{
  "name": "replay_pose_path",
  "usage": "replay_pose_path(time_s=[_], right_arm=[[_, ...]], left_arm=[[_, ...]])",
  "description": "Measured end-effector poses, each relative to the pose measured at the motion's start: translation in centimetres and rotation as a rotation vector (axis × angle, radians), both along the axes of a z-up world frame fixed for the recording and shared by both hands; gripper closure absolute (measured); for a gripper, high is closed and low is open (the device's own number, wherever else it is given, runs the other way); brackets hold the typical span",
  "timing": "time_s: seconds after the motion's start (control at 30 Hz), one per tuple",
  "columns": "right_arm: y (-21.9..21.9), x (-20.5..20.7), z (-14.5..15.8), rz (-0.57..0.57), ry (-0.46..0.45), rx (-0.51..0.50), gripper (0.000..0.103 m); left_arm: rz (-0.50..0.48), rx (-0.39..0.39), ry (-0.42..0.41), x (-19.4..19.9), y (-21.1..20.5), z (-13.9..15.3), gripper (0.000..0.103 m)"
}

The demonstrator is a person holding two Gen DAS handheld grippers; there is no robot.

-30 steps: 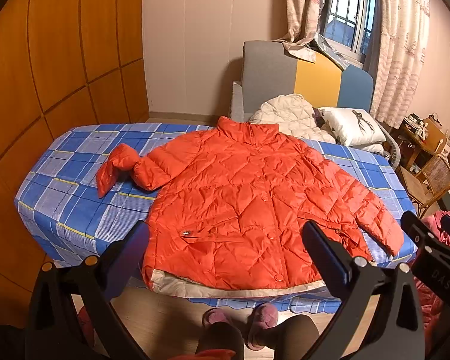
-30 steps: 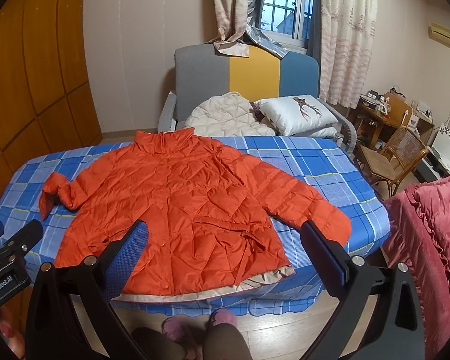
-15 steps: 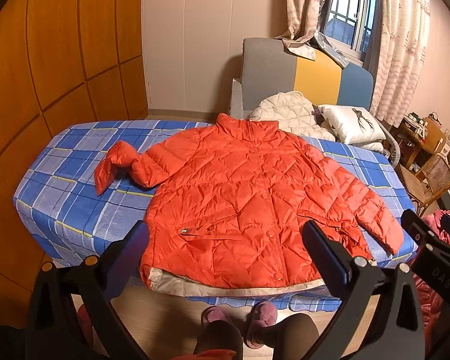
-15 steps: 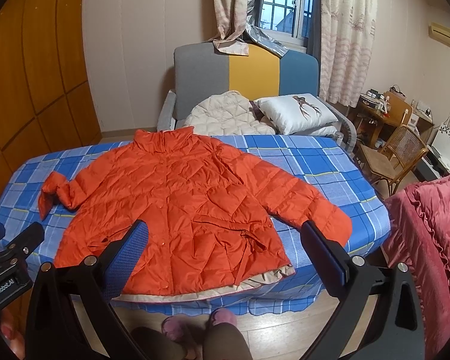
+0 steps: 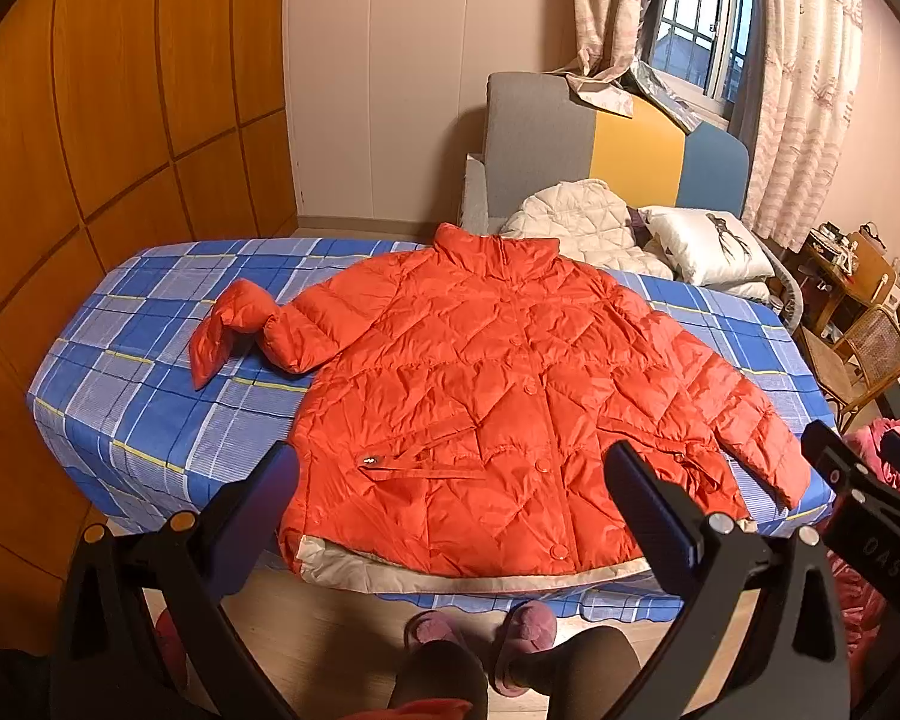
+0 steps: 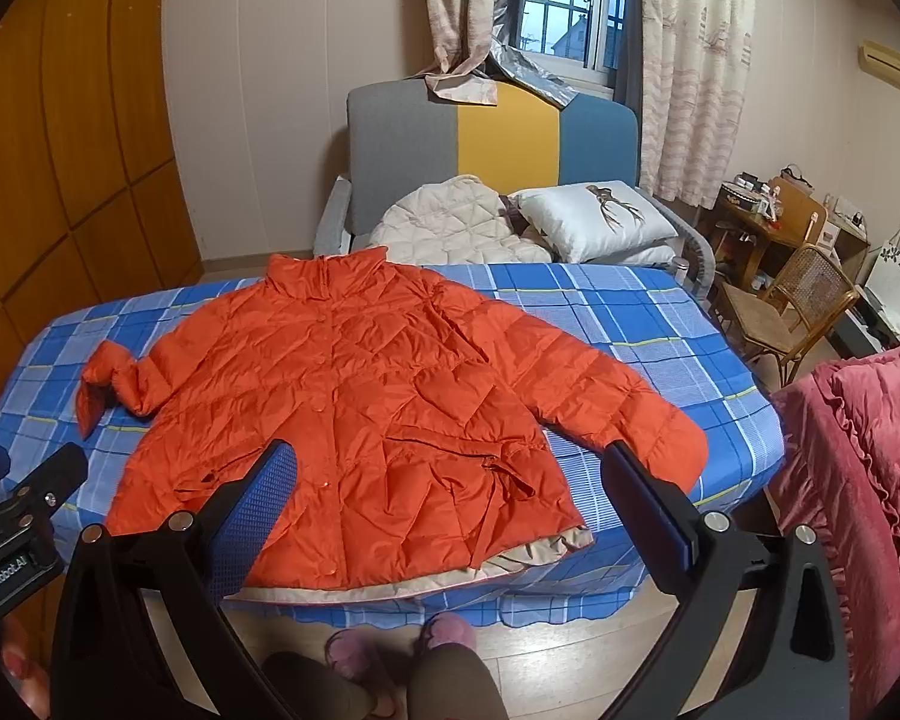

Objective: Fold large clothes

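- Orange quilted down jacket (image 5: 498, 402) lies front-up, buttoned, spread flat on the bed's blue plaid sheet (image 5: 144, 414); collar at the far side, hem at the near edge, where a beige lining strip overhangs.
- Sleeve on the wardrobe side is bent back on itself, cuff (image 5: 219, 336) bunched and pointing toward the near edge. Other sleeve (image 6: 600, 390) lies straight, slanting to the near corner on the chair side.
- Left gripper (image 5: 450, 504) hovers above the hem, clear of the fabric; fingers spread wide, nothing between them.
- Right gripper (image 6: 447, 498) likewise above the hem, fingers wide apart, holding nothing.
- Each gripper shows at the edge of the other's view.
- Person's feet in pink slippers (image 5: 528, 630) stand on the wood floor just at the bed's near edge.
- Beyond the bed: sofa with grey, yellow and blue back (image 6: 492, 138), carrying a cream quilted garment (image 6: 456, 228) and a white deer-print pillow (image 6: 600, 216).
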State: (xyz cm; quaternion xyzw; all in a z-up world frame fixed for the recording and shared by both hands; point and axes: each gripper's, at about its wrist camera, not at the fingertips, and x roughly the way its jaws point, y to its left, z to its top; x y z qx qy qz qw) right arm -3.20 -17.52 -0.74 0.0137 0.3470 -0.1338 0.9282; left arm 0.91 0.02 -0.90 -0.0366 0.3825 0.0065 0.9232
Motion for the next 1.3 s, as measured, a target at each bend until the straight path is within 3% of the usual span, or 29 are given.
replay_pose_path(time_s=[1.3], right_arm=[[-0.06, 0.58, 0.04, -0.001, 0.002, 0.018, 0.003]], left_arm=[[-0.009, 0.008, -0.006, -0.07, -0.46, 0.03, 0.002]])
